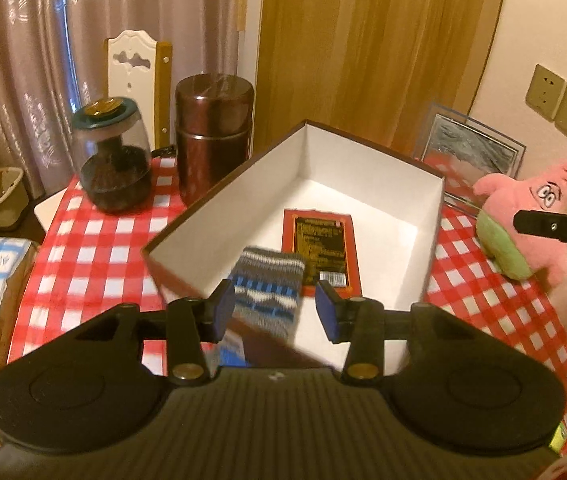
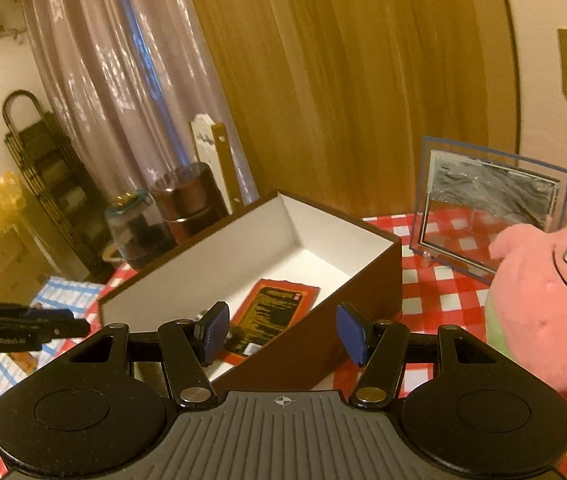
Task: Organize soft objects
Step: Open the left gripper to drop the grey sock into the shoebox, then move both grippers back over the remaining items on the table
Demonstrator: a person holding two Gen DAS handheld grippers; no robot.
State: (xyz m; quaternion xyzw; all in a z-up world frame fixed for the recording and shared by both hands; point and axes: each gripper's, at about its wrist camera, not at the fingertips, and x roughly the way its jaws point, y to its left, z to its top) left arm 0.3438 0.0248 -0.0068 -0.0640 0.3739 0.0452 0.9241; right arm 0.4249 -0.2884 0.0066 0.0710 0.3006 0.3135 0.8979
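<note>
Ahead of the left gripper [image 1: 274, 312] the box [image 1: 219, 216] lay open from above, its white floor bare beyond a red card [image 1: 325, 248]; a striped sock [image 1: 267, 284] draped over the near wall sat between the parted jaws. Past the box to its left, a glass jar [image 1: 113, 160] and a brown canister [image 1: 213, 136] blocked the way. The right gripper [image 2: 282, 331] faced the box's brown side wall [image 2: 347, 316]; close on its right a pink plush toy [image 2: 551, 300] crowded the passage, with a glass frame [image 2: 491, 208] standing behind on the checked cloth [image 2: 423, 280].

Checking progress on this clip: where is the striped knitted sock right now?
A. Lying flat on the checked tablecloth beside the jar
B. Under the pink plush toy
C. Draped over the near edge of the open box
C: the sock hangs over the near wall of the box, between the open left gripper fingers.
</note>
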